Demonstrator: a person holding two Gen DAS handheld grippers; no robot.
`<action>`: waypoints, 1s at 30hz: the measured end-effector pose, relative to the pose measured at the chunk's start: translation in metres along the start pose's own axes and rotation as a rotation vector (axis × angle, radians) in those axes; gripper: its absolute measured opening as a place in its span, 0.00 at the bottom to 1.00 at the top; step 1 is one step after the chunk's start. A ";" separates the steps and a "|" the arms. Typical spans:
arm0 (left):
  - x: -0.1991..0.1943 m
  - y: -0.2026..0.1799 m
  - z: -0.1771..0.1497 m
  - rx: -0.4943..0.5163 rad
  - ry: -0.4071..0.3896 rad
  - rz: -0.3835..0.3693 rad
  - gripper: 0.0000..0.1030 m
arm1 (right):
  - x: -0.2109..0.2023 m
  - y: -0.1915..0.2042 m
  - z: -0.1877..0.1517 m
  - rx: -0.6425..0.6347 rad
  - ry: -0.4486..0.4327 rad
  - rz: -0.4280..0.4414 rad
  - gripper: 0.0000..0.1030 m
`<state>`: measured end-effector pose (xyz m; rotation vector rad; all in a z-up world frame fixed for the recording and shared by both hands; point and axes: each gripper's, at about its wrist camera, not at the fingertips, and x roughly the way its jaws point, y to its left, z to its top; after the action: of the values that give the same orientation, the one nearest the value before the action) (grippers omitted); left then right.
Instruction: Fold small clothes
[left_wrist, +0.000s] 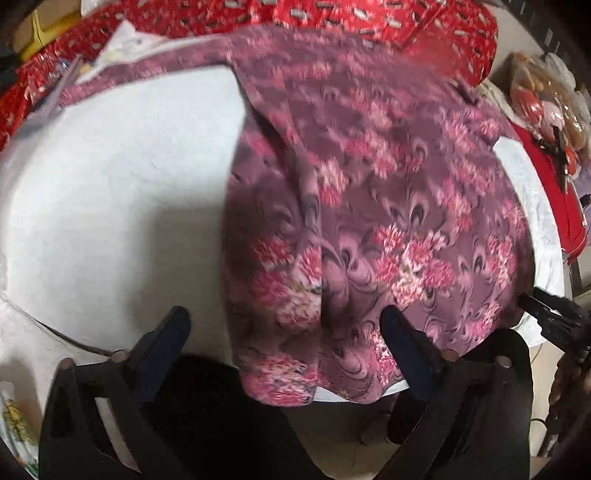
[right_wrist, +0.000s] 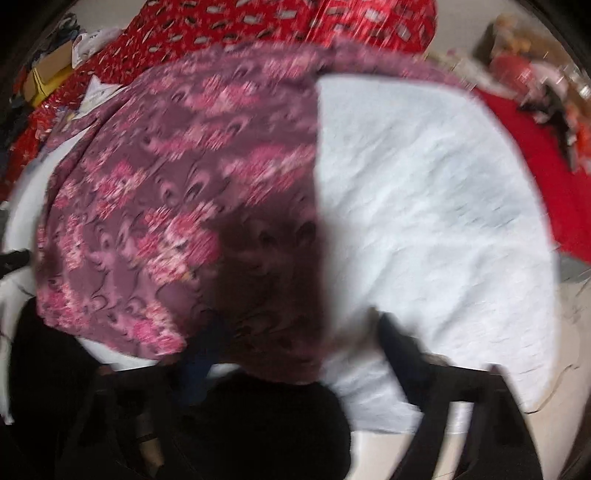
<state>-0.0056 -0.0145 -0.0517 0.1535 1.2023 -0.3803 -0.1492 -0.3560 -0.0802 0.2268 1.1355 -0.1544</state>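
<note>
A purple garment with pink flower print (left_wrist: 369, 192) lies on a white cloth-covered table (left_wrist: 110, 192), its near hem hanging over the front edge. My left gripper (left_wrist: 284, 325) is open, its fingers wide apart over the garment's near left edge, holding nothing. In the right wrist view, which is blurred, the garment (right_wrist: 177, 206) covers the table's left half and the white cloth (right_wrist: 424, 206) is bare on the right. My right gripper (right_wrist: 295, 336) is open over the garment's near right corner; its left finger is partly hidden by fabric. The right gripper's tip shows in the left view (left_wrist: 546, 310).
A red patterned fabric (left_wrist: 332, 18) lies behind the table. White paper (left_wrist: 122, 48) and a yellow box (left_wrist: 37, 40) sit at the back left. Cluttered items on a red surface (left_wrist: 546, 122) are at the right. The floor shows below the table's front edge.
</note>
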 end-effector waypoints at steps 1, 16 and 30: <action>0.003 0.000 0.000 -0.002 0.023 -0.020 0.42 | 0.003 0.001 -0.001 0.004 0.013 0.019 0.27; -0.022 0.083 -0.017 -0.152 0.087 -0.024 0.01 | -0.062 -0.053 -0.043 0.119 -0.134 0.181 0.01; -0.014 0.037 0.091 -0.075 -0.012 -0.110 0.61 | -0.052 -0.051 0.042 0.179 -0.186 0.120 0.34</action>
<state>0.0838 -0.0065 -0.0091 0.0203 1.2145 -0.4316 -0.1464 -0.4159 -0.0210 0.4304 0.9212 -0.1677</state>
